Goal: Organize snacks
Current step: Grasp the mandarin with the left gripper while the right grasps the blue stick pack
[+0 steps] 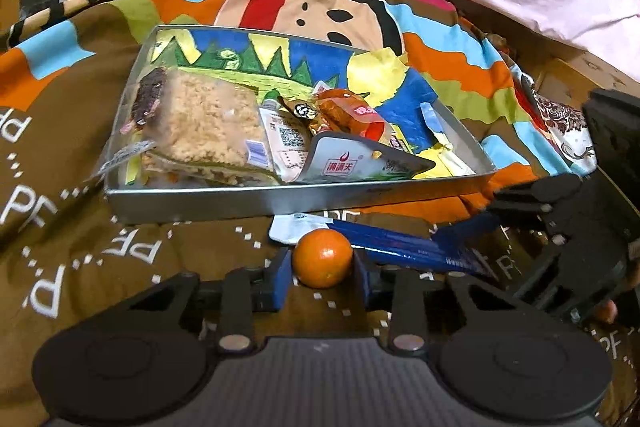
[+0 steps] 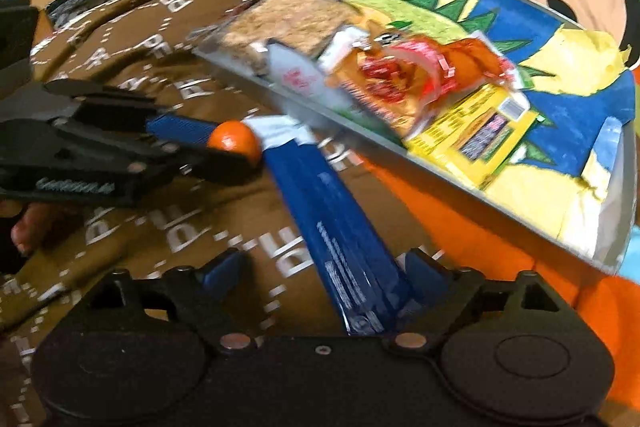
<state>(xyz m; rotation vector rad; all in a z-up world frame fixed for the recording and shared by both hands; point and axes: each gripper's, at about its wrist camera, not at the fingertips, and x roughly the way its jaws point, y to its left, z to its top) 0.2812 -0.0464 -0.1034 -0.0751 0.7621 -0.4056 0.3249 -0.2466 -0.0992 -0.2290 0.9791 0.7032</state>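
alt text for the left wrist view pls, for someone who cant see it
The left tongs close on a small orange fruit on a patterned brown blanket. Behind it lie a long blue packet and a metal tray of packaged snacks; the right tongs are at right.

Left tongs [image 1: 322, 277], right tongs [image 2: 324, 277]: black frames, blue finger pads, silver round screws.

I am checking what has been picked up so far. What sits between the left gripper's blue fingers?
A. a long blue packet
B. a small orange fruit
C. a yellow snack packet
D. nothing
B: the small orange fruit sits between the left gripper pads, outside the tray.
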